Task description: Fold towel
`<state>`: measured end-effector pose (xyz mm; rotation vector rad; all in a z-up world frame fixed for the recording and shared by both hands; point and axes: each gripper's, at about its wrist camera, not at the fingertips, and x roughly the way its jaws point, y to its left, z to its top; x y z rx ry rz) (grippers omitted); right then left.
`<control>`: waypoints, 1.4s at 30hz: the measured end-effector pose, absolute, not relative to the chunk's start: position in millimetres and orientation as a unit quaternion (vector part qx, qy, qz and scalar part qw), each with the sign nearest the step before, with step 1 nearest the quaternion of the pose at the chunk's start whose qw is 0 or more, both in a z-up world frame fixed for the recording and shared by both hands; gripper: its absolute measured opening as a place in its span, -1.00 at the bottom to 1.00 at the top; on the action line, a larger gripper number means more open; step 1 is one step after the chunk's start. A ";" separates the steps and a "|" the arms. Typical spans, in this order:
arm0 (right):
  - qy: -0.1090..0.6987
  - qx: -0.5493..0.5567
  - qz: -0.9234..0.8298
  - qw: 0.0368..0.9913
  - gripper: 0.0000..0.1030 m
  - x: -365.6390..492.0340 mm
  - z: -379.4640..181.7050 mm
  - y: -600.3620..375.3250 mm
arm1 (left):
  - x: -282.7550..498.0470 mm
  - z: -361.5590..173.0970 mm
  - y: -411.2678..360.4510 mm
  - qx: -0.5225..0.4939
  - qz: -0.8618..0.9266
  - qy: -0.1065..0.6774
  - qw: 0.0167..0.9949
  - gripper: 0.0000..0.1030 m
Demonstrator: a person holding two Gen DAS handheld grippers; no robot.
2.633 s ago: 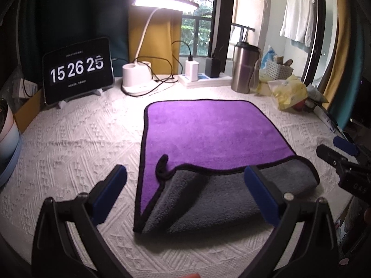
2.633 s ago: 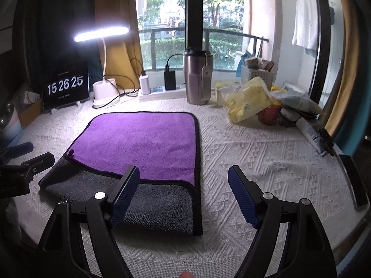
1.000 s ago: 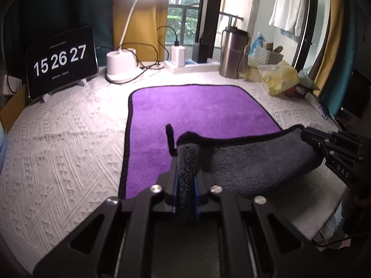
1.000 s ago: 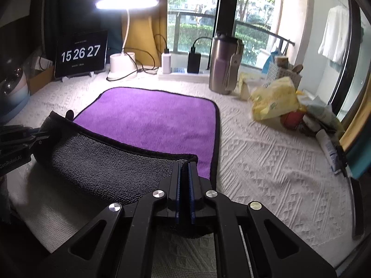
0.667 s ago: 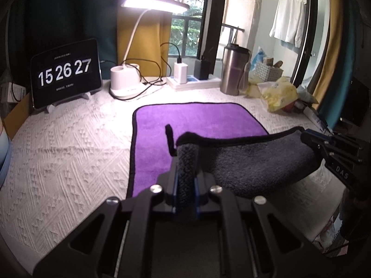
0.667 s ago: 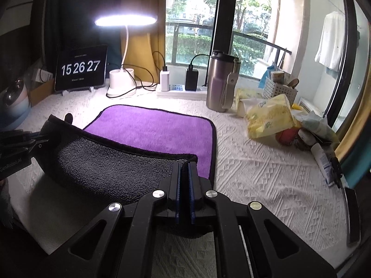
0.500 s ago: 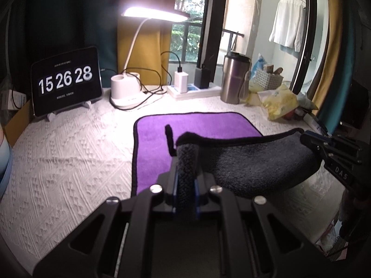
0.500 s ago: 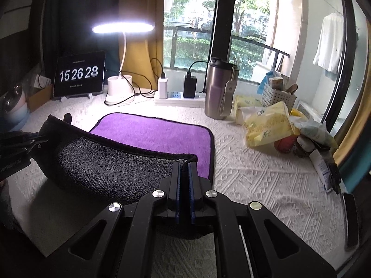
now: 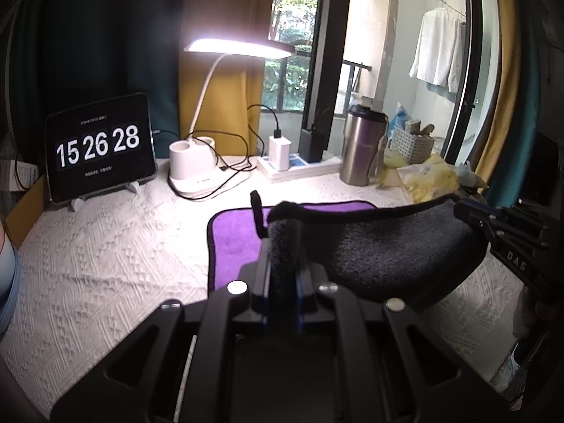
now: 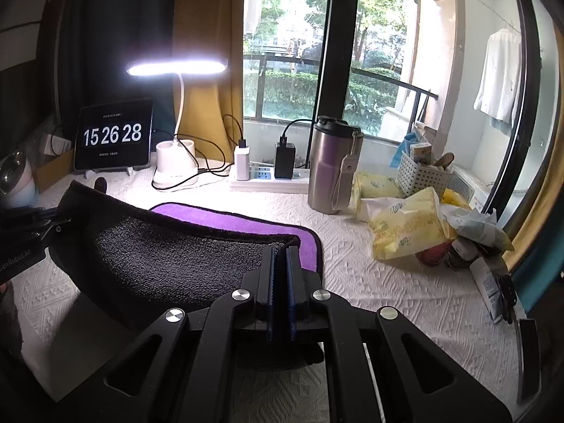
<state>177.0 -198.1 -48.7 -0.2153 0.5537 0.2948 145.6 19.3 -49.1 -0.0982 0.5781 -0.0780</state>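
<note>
A towel [image 9: 380, 246], purple on one face and dark grey on the other with a black hem, lies partly on the white table. Its near edge is lifted and hangs between my two grippers, grey side toward me. My left gripper [image 9: 283, 243] is shut on the near left corner. My right gripper [image 10: 281, 264] is shut on the near right corner of the towel [image 10: 169, 257]. Each gripper also shows at the edge of the other's view. The far purple part [image 10: 225, 220] still rests flat on the table.
At the back stand a clock tablet [image 9: 100, 148], a lit desk lamp [image 9: 197, 162], a power strip with chargers [image 10: 268, 176] and a steel tumbler [image 10: 333, 165]. Yellow bags, a basket and clutter [image 10: 409, 225] fill the right. The white textured table cover [image 9: 105, 246] lies around the towel.
Both grippers closed on the towel's near corners, then raised the near edge higher and carried it toward the far edge. Less purple shows now.
</note>
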 end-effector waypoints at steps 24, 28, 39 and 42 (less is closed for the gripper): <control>0.260 -0.097 0.143 0.950 -0.87 248.8 -47.3 -186.9 | 214.6 -46.6 23.9 -0.035 -0.030 0.260 0.964 -0.80; 0.262 -0.095 0.143 0.950 -0.87 258.2 -50.9 -187.0 | 225.5 -50.6 23.3 -0.033 -0.029 0.263 0.964 -0.80; 0.283 -0.081 0.145 0.945 -0.87 294.6 -80.6 -188.4 | 257.1 -77.0 20.9 -0.030 -0.017 0.280 0.959 -0.80; 0.292 -0.082 0.144 0.942 -0.87 305.4 -89.9 -186.9 | 267.7 -85.5 22.8 -0.031 -0.012 0.288 0.957 -0.80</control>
